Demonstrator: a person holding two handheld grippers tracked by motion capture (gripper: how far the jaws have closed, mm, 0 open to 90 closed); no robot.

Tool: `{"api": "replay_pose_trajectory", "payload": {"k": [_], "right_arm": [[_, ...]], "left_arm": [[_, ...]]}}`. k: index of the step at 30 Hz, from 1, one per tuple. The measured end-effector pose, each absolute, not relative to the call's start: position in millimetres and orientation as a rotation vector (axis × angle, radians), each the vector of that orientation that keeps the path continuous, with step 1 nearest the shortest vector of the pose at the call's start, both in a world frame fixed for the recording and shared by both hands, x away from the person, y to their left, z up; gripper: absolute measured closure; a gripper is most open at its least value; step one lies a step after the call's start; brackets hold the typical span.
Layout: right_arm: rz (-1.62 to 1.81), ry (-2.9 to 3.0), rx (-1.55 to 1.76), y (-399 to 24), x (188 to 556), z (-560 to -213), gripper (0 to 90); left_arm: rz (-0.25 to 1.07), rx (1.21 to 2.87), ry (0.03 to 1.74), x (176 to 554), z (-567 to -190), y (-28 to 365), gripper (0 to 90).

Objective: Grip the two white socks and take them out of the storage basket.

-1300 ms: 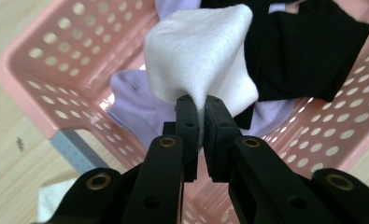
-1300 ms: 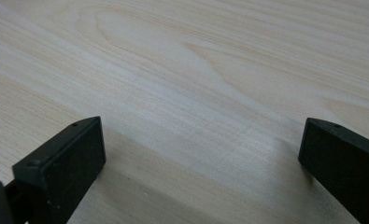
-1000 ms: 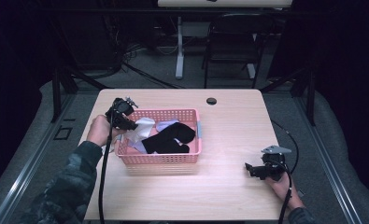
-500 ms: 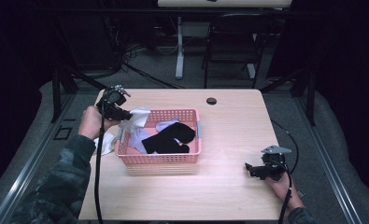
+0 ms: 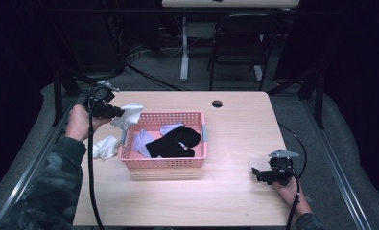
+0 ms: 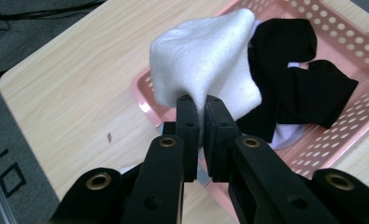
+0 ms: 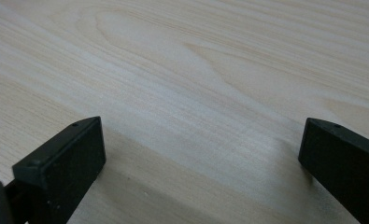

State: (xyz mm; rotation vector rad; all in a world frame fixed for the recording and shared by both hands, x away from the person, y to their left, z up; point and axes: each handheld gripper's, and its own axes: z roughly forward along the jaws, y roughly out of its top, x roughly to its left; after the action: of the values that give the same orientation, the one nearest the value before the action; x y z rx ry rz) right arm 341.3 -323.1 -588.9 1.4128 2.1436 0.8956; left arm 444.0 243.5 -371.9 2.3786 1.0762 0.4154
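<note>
Socks are the work in hand at a pale wooden table. At the far left, the left hand-held gripper has its jaws pressed together on a white sock, pinching a fold of it; in the left gripper view the sock bunches up just beyond the closed jaws. The sock hangs in the air over the far left corner of a pink basket, clear of its rim. The basket stands left of the table's middle and holds a black sock lying across a pale lavender piece of cloth. Another white sock lies on the table just left of the basket, near the sleeve of the person's left arm. At the near right, well apart from the basket, the right hand-held gripper sits low over the bare table with its jaws pointing left; the right gripper view shows them spread wide with only wood grain between them. A small dark round disc is set in the table near its far edge.
</note>
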Motion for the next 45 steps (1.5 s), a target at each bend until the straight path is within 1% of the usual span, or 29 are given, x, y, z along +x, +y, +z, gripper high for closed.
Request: {"api": "replay_pose_trajectory", "payload": {"k": [7,15,19,24,29,40,43,45], "right_arm": [[0.895,2.143,1.413,-323.1,341.3,-588.9,0.0],[0.894,2.147,1.411,-323.3,341.2,-588.8,0.0],[0.895,2.144,1.413,-323.1,341.2,-588.9,0.0],[0.897,2.144,1.413,-323.1,341.2,-589.0,0.0],[0.897,2.143,1.414,-323.0,341.1,-589.0,0.0],[0.893,2.145,1.413,-323.2,341.1,-588.8,0.0],[0.894,2.145,1.415,-323.2,341.1,-588.8,0.0],[0.892,2.146,1.415,-323.2,341.0,-588.7,0.0]], "left_arm": [[0.436,2.321,1.149,439.1,-369.0,273.9,85.5],[0.443,2.287,1.208,434.0,-369.1,297.7,85.5],[0.435,2.268,1.256,432.2,-376.5,312.4,85.5],[0.422,2.266,1.289,432.2,-383.9,320.9,85.5],[0.406,2.267,1.331,433.3,-395.9,328.3,85.4],[0.324,2.293,1.434,439.1,-433.3,340.2,85.4],[0.287,2.298,1.465,441.8,-445.8,343.1,85.4],[0.232,2.294,1.482,444.3,-457.3,344.6,85.4]]}}
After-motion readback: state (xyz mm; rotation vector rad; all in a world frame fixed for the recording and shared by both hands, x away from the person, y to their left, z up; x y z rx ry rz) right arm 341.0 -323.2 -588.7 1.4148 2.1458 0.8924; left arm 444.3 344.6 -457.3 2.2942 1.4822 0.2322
